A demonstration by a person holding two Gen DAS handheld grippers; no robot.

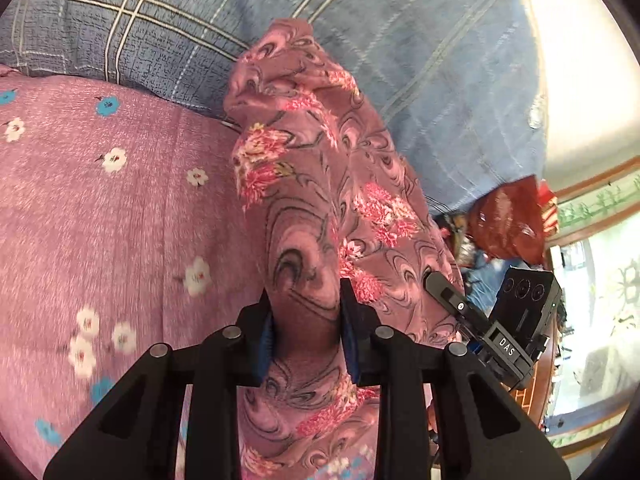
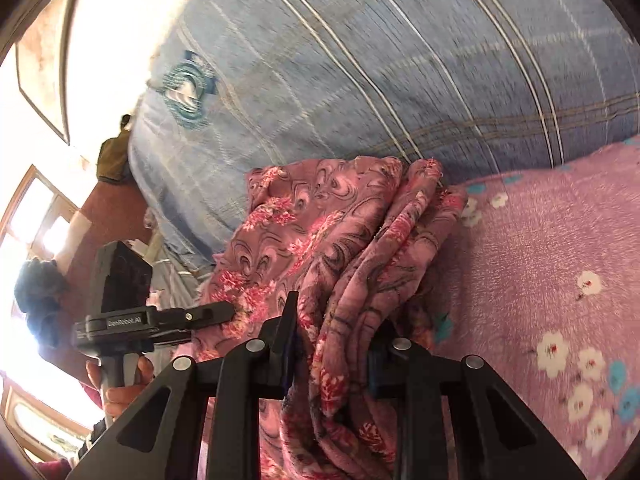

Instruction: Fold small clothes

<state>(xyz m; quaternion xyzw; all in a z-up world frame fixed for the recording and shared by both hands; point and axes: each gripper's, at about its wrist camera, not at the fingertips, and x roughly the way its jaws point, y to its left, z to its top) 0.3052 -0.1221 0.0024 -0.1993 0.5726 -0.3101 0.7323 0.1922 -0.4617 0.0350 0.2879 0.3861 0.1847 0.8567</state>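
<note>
While both grippers clamp onto the same pink floral garment (image 1: 320, 168), it hangs bunched between them above a pink bedsheet (image 1: 100, 220) printed with white and blue flowers. Seen from the left wrist, the left gripper (image 1: 307, 332) has its 2 fingers pressed against a thick gathered fold of the cloth, which passes between the blue-lined pads and drapes below them. Seen from the right wrist, the right gripper (image 2: 332, 344) likewise pinches several layered folds of the garment, with cloth spilling down past the fingers. A blue checked blanket (image 1: 400, 40) with pale stripes lies heaped behind the garment in both views, touching the sheet's far edge; a teal and white emblem on it shows in the right view, too blurred to read. White lettering reading "DAS" marks the body of the right gripper where the left view catches it at right. In the right view the left gripper's body carries small pale writing that seems to read "GenRobot.AI", and a person's hand (image 2: 120, 384) grips its handle just below.
</note>
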